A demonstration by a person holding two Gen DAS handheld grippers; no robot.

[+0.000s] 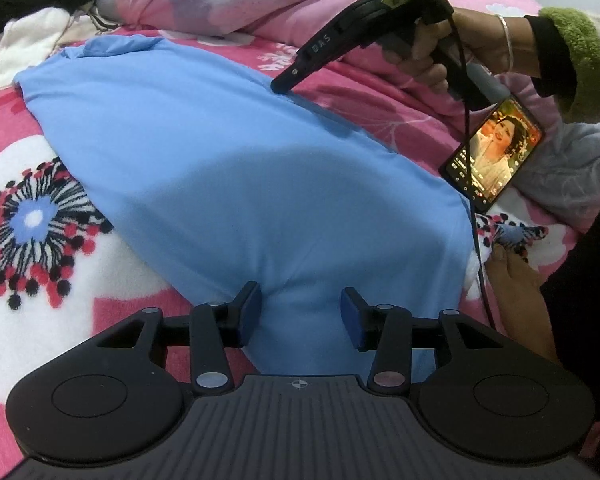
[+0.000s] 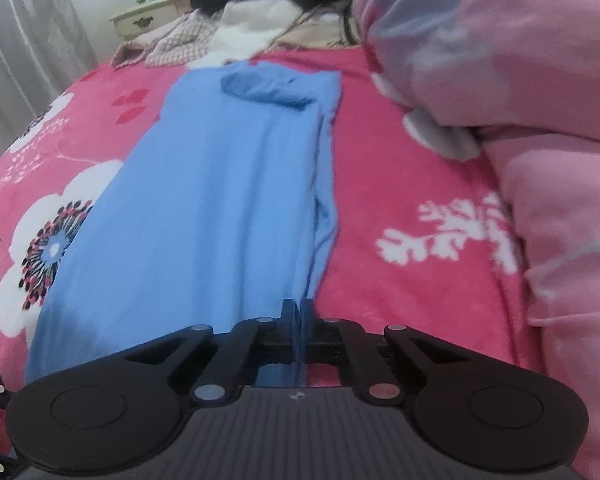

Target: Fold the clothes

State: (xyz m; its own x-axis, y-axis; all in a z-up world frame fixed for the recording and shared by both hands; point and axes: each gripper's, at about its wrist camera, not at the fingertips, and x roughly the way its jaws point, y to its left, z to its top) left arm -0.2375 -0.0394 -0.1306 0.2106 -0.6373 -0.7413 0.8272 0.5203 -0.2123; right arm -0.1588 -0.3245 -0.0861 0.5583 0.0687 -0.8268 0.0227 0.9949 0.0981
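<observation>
A light blue garment (image 1: 228, 160) lies in a long strip (image 2: 204, 200) on the pink flowered blanket (image 1: 40, 280). My left gripper (image 1: 302, 314) hovers at its near end, jaws open, with the blue cloth bulging up between the blue pads (image 1: 250, 312). In the left wrist view my right gripper (image 1: 279, 86), held by a hand in a green cuff (image 1: 460, 40), touches the garment's far right edge. The right wrist view shows the right gripper (image 2: 299, 310) shut, a thin fold of the blue cloth's right edge pinched between its pads.
A lit phone (image 1: 496, 152) lies on the blanket just right of the garment, with a black cable (image 1: 466, 128) hanging over it. A bunched pink quilt (image 2: 500, 80) borders the right side. Black and white clothes (image 2: 260, 20) are piled at the far end.
</observation>
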